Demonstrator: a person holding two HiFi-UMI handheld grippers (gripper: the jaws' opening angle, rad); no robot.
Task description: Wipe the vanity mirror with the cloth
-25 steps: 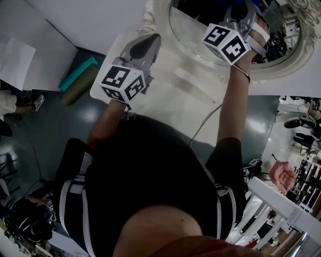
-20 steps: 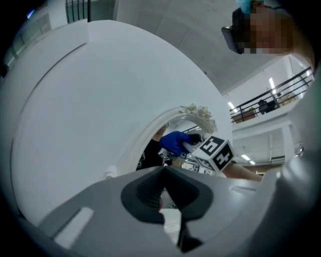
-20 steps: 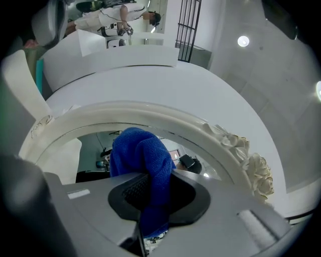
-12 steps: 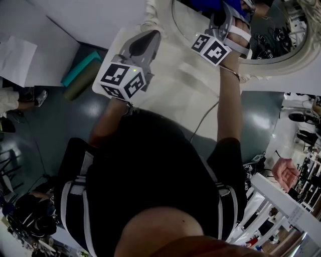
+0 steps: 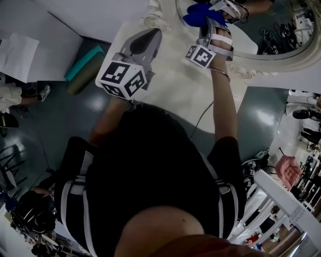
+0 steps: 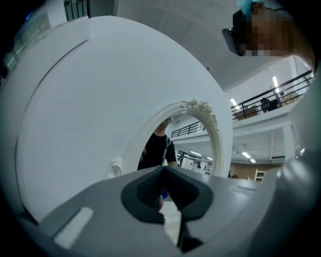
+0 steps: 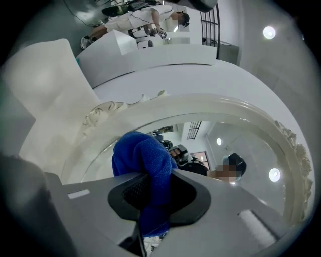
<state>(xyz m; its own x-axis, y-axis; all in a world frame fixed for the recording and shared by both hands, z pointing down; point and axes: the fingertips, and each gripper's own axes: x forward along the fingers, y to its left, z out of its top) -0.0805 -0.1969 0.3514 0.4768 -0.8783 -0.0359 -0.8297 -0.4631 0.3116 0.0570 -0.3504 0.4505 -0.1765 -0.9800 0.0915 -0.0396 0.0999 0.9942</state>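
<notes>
The vanity mirror (image 5: 271,30) is an oval glass in an ornate white frame (image 5: 241,70) at the top right of the head view. A blue cloth (image 5: 199,15) is bunched against the glass near its left rim, and my right gripper (image 5: 209,21) is shut on it. In the right gripper view the cloth (image 7: 145,160) bulges out between the jaws, with the mirror glass (image 7: 225,145) just ahead. My left gripper (image 5: 149,37) hovers shut and empty over the white table, left of the frame. The left gripper view shows the mirror (image 6: 183,143) upright ahead.
The mirror stands on a white table (image 5: 170,95), and a thin cable (image 5: 203,120) runs across it toward me. A teal object (image 5: 83,70) lies on the dark floor at left. White railing (image 5: 281,201) and another person's hand (image 5: 288,170) are at the right.
My right gripper has moved up and left along the mirror with the blue cloth, which now shows against the glass. The left gripper has hardly shifted.
</notes>
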